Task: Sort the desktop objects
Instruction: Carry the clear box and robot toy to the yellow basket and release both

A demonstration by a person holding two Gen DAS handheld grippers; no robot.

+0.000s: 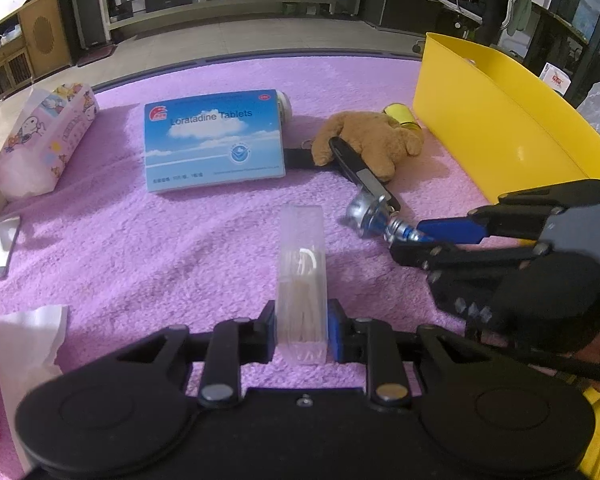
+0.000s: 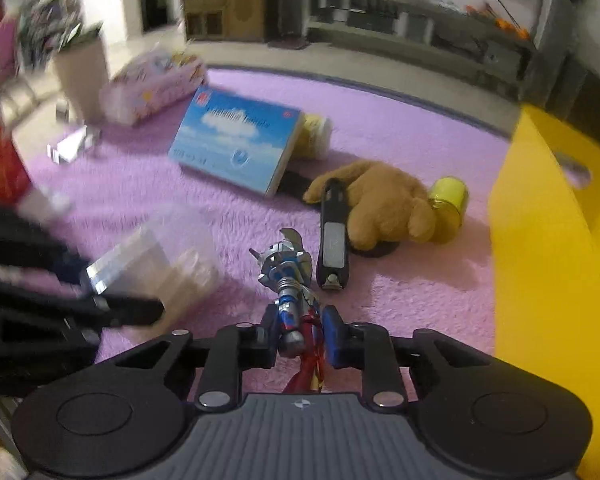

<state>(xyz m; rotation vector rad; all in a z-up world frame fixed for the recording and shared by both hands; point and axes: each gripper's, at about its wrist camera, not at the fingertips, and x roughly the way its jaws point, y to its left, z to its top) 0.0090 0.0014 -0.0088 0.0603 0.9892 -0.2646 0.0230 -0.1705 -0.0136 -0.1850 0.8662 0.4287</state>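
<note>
My left gripper (image 1: 301, 330) is shut on a clear plastic box of toothpicks (image 1: 301, 280), held upright over the purple mat (image 1: 160, 240). My right gripper (image 2: 299, 334) is shut on a small silver, blue and red action figure (image 2: 288, 276); in the left wrist view it (image 1: 410, 236) holds the figure (image 1: 370, 212) low over the mat, right of the clear box. In the right wrist view the left gripper (image 2: 112, 292) and its box (image 2: 152, 264) are blurred at the left. A yellow bin (image 1: 492, 128) stands at the right, also in the right wrist view (image 2: 548, 240).
On the mat lie a blue Loratadine tablet box (image 1: 214, 140), a brown plush bear (image 1: 370, 140), a black nail clipper (image 2: 332, 236), a yellow jar (image 2: 450, 200), a white bottle (image 2: 316, 132) and a cartoon tissue pack (image 1: 44, 136). A tissue (image 1: 32, 344) lies at the near left.
</note>
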